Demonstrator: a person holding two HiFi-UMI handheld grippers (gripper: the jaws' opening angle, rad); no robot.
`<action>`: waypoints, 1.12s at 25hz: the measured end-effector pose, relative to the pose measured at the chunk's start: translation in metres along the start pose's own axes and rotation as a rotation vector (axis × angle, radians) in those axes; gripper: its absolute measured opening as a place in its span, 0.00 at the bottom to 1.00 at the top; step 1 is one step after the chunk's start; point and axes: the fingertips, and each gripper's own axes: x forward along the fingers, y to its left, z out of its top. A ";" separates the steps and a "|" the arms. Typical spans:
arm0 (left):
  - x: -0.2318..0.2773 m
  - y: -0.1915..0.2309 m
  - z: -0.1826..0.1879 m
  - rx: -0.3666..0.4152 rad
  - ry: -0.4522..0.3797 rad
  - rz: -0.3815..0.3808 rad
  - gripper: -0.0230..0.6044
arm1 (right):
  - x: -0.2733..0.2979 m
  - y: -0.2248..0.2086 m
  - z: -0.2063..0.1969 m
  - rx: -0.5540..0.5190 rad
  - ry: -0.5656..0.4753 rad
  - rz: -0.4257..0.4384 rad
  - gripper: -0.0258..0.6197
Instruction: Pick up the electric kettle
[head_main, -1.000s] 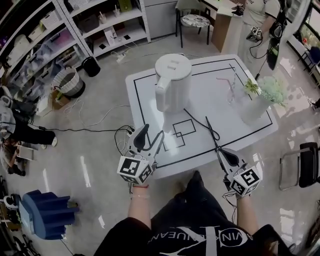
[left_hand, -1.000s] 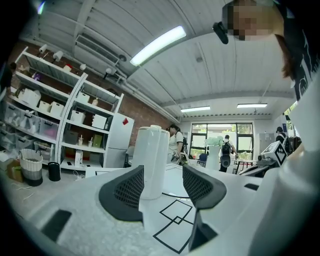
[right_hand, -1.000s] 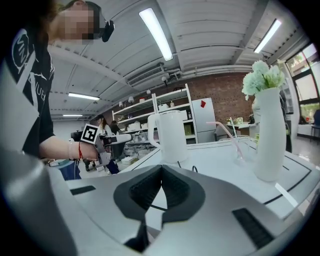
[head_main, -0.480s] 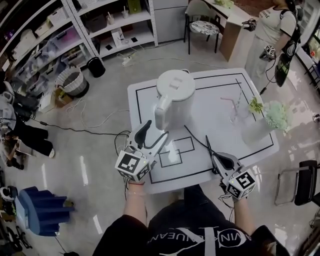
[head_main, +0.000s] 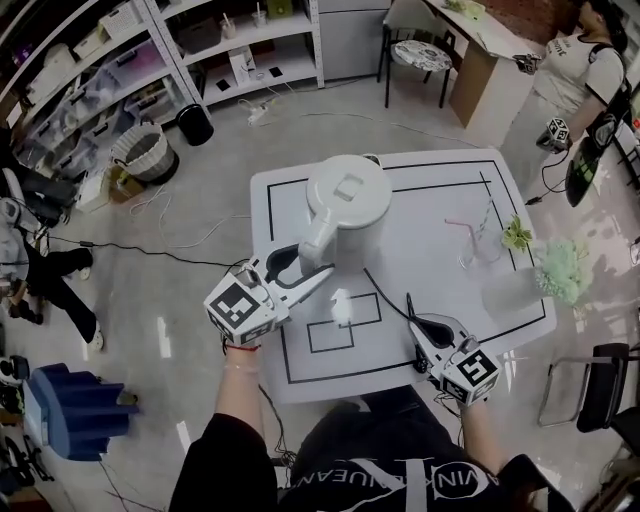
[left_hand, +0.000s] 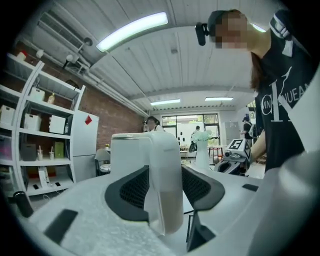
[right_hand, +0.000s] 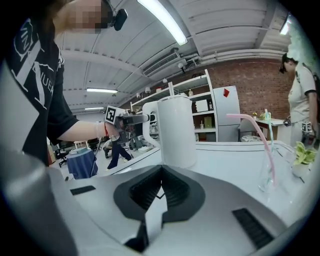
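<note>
Left tool (head_main: 308, 270): closing, pads clamping the electric kettle (head_main: 348, 200) handle (left_hand: 162, 185)
Right tool (head_main: 411, 312): hovering over worktop (head_main: 440, 260), jaws pressing together

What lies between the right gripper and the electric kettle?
Only a black cord on the table, from electric kettle toward right gripper; head view shows it.

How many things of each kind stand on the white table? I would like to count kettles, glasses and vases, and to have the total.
White plastic electric kettle: 1
Clear drinking glass with a pink straw: 1
White vase of pale flowers: 1
Total: 3
</note>
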 end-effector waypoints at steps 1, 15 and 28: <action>0.002 0.000 0.001 0.006 0.005 -0.023 0.34 | 0.002 -0.001 0.000 -0.003 0.008 0.005 0.04; 0.012 -0.013 0.001 -0.054 0.044 -0.102 0.27 | 0.023 0.007 -0.004 0.007 0.036 0.109 0.04; 0.038 -0.029 0.022 -0.070 -0.049 -0.161 0.26 | 0.022 0.006 -0.003 0.036 0.027 0.111 0.04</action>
